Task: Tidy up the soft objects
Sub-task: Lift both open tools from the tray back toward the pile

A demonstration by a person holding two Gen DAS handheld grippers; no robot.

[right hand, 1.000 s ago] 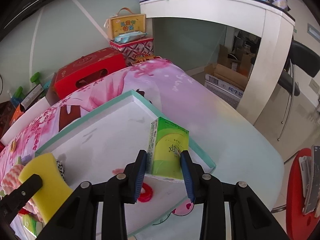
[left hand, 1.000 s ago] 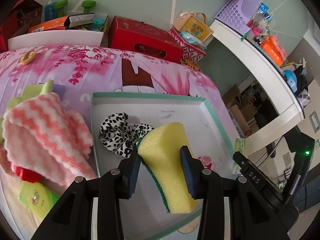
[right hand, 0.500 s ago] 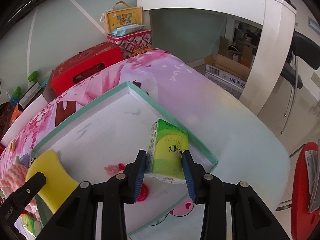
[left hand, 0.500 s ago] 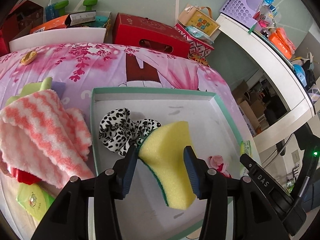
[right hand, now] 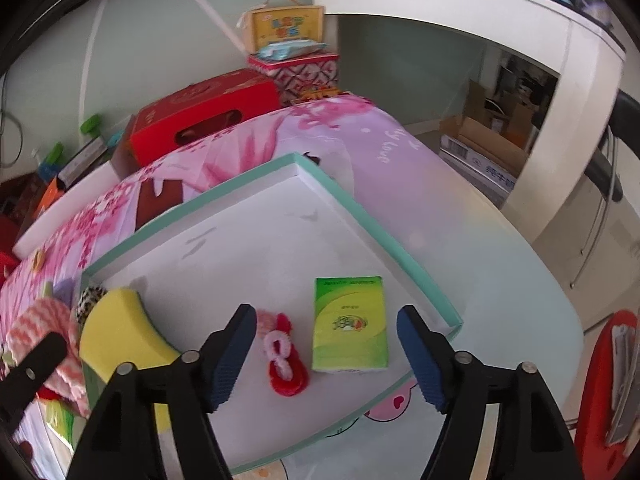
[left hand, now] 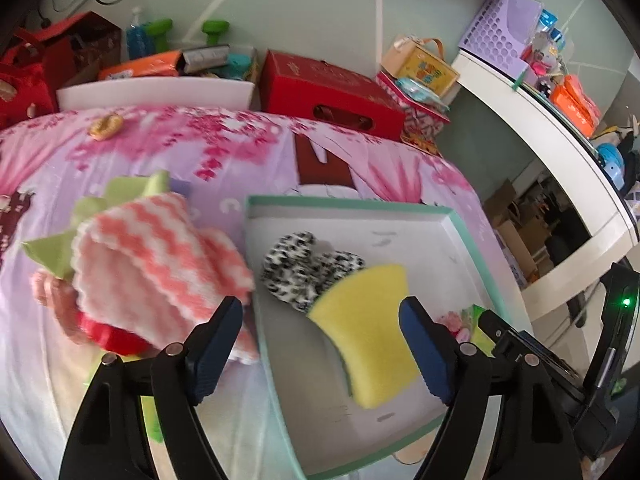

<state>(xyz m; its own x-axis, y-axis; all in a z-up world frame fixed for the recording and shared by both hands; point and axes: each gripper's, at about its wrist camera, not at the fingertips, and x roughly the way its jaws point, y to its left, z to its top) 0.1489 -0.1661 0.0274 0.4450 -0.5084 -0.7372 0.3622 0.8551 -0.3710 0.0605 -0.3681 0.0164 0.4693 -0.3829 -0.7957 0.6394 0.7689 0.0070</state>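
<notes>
With both the left gripper [left hand: 322,354] and right gripper [right hand: 326,354] spread wide and empty, the sponge [left hand: 366,332] and tissue pack [right hand: 350,324] are seen lying in the tray [right hand: 372,216] — either could be snagged if a finger were dragged low.

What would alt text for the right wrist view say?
An open right gripper, jaws spread wide, hangs over a shallow teal-rimmed tray holding a green tissue pack, a pink and red hair tie and a yellow sponge. The tray sits on a pink floral tablecloth.
</notes>
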